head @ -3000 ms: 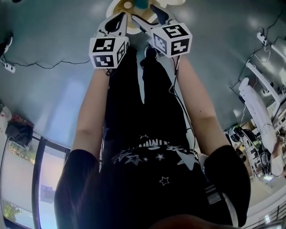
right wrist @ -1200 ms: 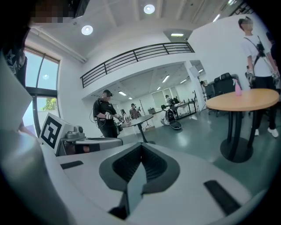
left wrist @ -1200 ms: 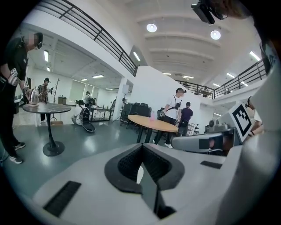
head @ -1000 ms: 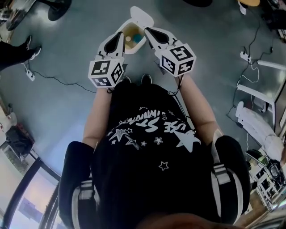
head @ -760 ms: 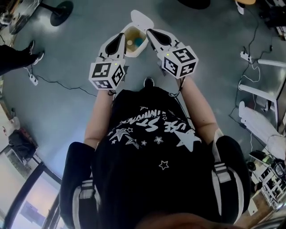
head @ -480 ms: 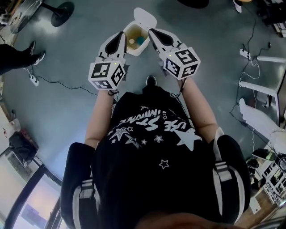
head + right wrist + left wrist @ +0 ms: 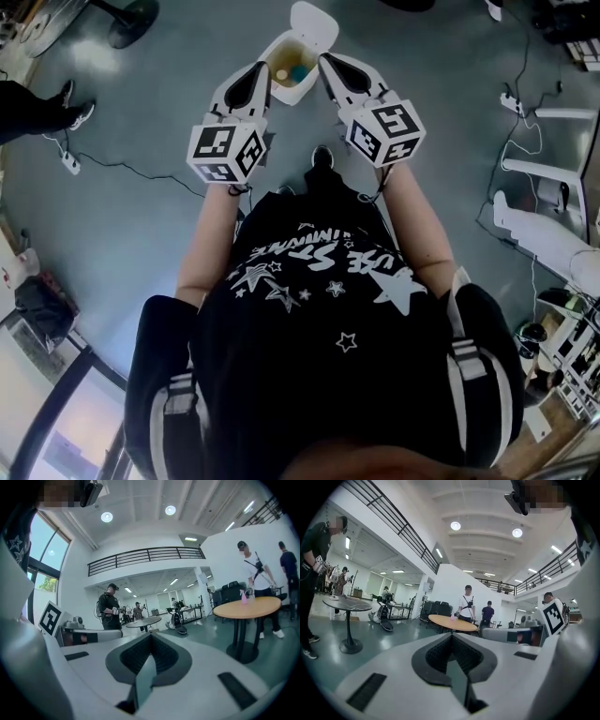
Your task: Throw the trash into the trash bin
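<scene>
Both grippers are empty and pressed together. The left gripper [image 7: 452, 638] shows its two dark pads meeting along one seam with nothing caught in it, and the right gripper [image 7: 151, 639] shows the same. In the head view the left gripper [image 7: 260, 69] and the right gripper [image 7: 327, 62] are held out in front of the person, roughly level. Their tips frame the trash bin [image 7: 273, 54], one on each side of it as seen from above.

The trash bin stands on the grey floor just ahead of the person's feet, with its white lid [image 7: 315, 17] tipped back and open. Inside lies the trash [image 7: 298, 72]: a teal piece beside a yellowish one, both too small to identify. They rest within the bin's walls and not on the floor.

Going by how things lie, the throw itself appears done, since the trash is in the bin and neither gripper carries anything. No other loose litter shows on the floor near the bin, only cables further off. What seems left, if anything, is shutting the open lid, which the task sentence does not ask for.
</scene>
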### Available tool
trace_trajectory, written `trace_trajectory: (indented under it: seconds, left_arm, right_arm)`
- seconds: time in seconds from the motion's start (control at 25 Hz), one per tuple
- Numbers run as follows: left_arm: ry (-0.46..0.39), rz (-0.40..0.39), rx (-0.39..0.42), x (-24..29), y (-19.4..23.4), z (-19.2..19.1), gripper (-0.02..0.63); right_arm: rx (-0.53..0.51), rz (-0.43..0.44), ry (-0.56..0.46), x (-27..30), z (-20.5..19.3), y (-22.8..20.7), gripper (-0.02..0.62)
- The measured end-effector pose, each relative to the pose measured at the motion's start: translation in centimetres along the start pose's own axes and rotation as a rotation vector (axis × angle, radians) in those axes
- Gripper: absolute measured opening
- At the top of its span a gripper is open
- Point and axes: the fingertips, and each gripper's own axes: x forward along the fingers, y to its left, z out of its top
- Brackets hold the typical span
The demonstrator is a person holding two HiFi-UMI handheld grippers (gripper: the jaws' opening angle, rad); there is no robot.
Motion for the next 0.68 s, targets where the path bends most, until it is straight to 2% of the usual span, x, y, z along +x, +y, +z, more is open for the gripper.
trace_trajectory:
  seconds: [0.32, 0.68]
  left_arm:
    - [-0.014, -0.034, 0.003, -3.6, -1.6, 0.3, 0.011]
    - [-0.008, -0.073, 0.003, -5.3, -2.1, -1.2, 0.011]
  right_arm:
    - [-0.015, -0.032, -0.004, -2.8, -0.2, 2.8, 0.006]
    - [0.003, -0.082, -0.006, -4.4, -1.6, 3.3, 0.006]
